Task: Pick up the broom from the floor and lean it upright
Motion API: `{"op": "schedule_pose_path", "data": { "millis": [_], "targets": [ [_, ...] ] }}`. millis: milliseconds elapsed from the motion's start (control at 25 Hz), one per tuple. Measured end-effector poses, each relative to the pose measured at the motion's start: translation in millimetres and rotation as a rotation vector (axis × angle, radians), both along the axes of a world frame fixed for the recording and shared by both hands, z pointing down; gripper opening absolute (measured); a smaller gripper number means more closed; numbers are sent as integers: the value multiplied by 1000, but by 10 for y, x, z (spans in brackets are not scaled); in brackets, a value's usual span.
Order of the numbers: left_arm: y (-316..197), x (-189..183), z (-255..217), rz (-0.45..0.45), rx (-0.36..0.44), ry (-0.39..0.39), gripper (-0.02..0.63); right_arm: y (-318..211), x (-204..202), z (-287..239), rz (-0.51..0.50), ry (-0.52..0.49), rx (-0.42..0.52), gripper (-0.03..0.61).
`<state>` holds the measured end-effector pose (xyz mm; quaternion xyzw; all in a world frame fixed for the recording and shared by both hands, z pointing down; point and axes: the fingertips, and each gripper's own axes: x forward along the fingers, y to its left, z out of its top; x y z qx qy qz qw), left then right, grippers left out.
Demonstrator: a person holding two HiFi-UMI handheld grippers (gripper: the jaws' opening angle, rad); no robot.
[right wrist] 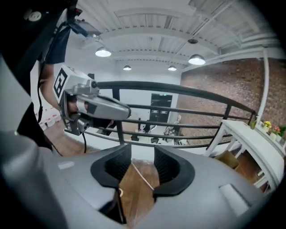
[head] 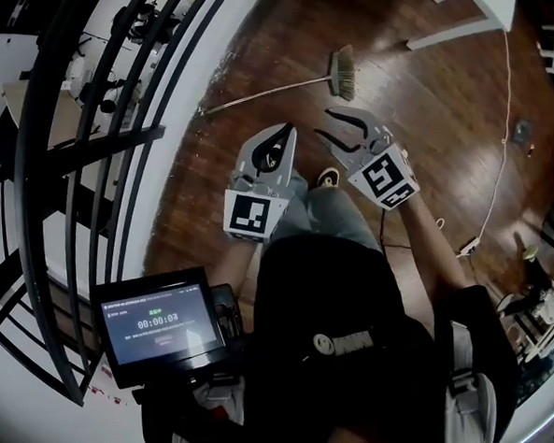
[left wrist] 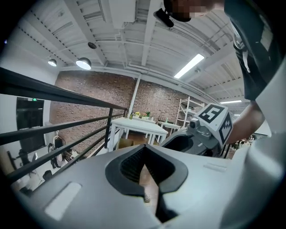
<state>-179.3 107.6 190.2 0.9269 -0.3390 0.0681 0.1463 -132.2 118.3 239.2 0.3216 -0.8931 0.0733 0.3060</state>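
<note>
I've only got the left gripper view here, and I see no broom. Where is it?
Observer: Head view shows the broom lying flat on the wood floor, ahead of both grippers.
Operator: Which way does it point?
Observer: Bristles ahead of the right gripper, handle running left toward the railing.
Operator: Is the right gripper ready?
Observer: Its jaws stand open and empty.
</note>
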Motion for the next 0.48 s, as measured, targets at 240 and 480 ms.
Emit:
{"op": "schedule_pose_path", "data": {
  "millis": [240, 480],
  "targets": [
    [-125, -64, 84, -32, -27, 31, 125, -237, -40, 749, -230, 234, -89, 198],
    [-274, -239, 1237, -55, -87, -152, 136, -739, -68, 2934, -397, 312, -259, 223]
  ]
}}
